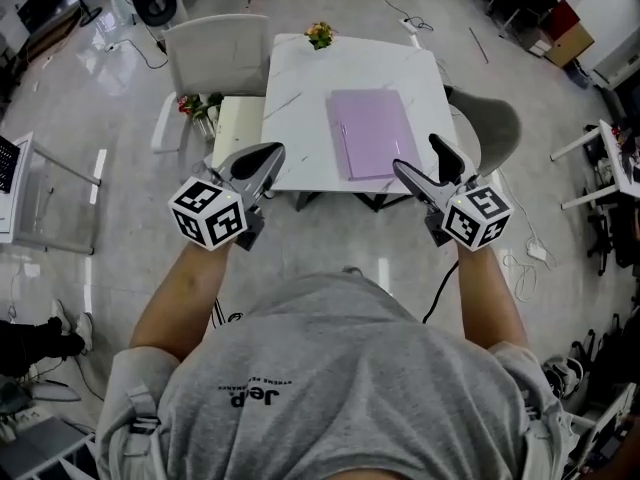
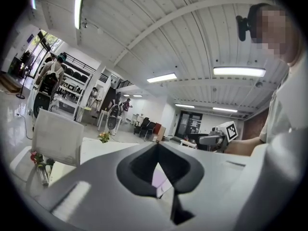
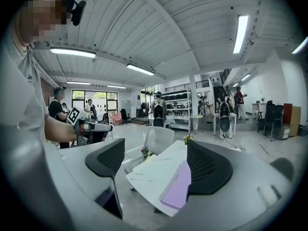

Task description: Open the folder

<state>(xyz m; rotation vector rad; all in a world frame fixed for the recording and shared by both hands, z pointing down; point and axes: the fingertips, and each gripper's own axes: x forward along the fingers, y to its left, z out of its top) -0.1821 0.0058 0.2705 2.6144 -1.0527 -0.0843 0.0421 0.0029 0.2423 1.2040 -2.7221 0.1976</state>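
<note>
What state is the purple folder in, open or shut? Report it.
Shut. The purple folder lies flat on the white table with its cover down, showing one plain purple face.

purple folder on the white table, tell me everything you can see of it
The pale purple rectangular folder looks like thin matte plastic or card. It is closed and lies flat on the white marble-look table, in its right half, a short side close to the near edge. A faint line runs along its left side, perhaps the spine. Nothing lies on it; the left tool and the right tool are clear of it.
</note>
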